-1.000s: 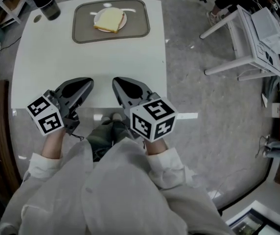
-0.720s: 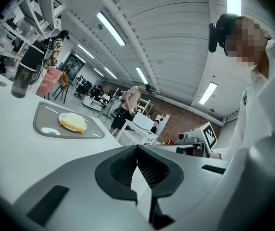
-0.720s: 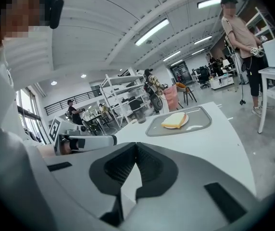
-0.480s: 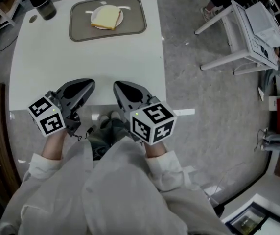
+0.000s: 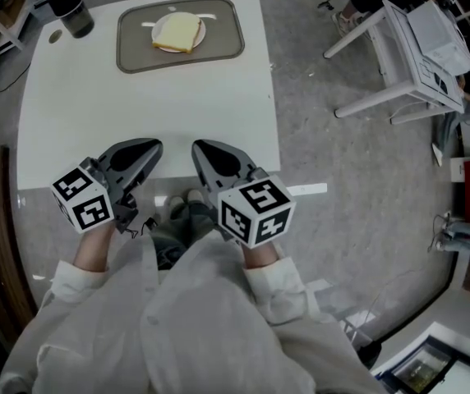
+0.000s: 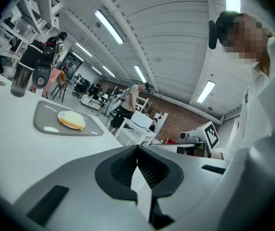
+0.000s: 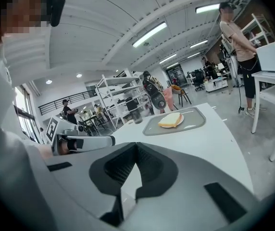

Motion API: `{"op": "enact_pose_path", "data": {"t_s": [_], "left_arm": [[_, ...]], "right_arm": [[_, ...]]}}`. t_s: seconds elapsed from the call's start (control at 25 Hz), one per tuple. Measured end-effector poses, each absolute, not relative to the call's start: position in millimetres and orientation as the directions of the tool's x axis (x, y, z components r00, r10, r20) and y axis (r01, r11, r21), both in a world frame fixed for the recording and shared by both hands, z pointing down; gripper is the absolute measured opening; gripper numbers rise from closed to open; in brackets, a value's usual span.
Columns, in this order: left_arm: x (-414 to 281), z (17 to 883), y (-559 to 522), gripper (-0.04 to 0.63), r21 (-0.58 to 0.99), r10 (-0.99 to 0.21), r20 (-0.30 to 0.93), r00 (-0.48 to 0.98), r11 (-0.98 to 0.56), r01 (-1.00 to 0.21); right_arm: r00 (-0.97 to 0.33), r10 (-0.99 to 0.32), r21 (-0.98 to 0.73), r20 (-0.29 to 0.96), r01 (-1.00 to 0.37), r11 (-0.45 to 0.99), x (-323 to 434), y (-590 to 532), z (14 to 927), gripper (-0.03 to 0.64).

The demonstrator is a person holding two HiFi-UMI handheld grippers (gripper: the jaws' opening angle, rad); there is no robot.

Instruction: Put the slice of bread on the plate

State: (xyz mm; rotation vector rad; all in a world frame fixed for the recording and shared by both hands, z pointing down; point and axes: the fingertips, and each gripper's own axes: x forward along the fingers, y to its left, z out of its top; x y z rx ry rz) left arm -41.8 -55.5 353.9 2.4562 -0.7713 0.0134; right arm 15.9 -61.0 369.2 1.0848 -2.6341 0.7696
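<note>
A pale slice of bread (image 5: 177, 31) lies on a small white plate (image 5: 203, 32), which sits on a grey tray (image 5: 140, 52) at the far end of the white table (image 5: 136, 113). The bread (image 6: 72, 121) (image 7: 171, 120) also shows in both gripper views, far ahead of the jaws. My left gripper (image 5: 153, 147) (image 6: 137, 147) and right gripper (image 5: 196, 147) (image 7: 136, 144) hover side by side over the table's near edge. Both are shut with nothing between their jaws. Neither is near the bread.
A dark tumbler (image 5: 65, 2) (image 6: 21, 78) stands at the table's far left corner. A white side table (image 5: 416, 52) stands on the floor to the right. The table's right edge (image 5: 273, 89) drops to grey floor. People stand in the background of the gripper views.
Both grippers have stayed shut at the near edge and drifted slightly toward me. The bread, plate and tray have not moved on the table.
</note>
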Motion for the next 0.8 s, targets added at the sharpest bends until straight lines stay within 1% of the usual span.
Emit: {"op": "enact_pose_path", "data": {"t_s": [0.48, 0.8], "left_arm": [[-46, 351, -51, 0.009, 0.522, -0.512, 0.175, 0.841, -0.676, -0.521], [-42, 350, -49, 0.009, 0.538, -0.510, 0.171, 0.843, -0.668, -0.513]], "right_arm": [[-0.692, -0.624, -0.374, 0.363, -0.721, 0.583, 20, -58, 364, 0.015], [-0.664, -0.643, -0.354, 0.382, -0.747, 0.562, 36, -52, 363, 0.015]]}}
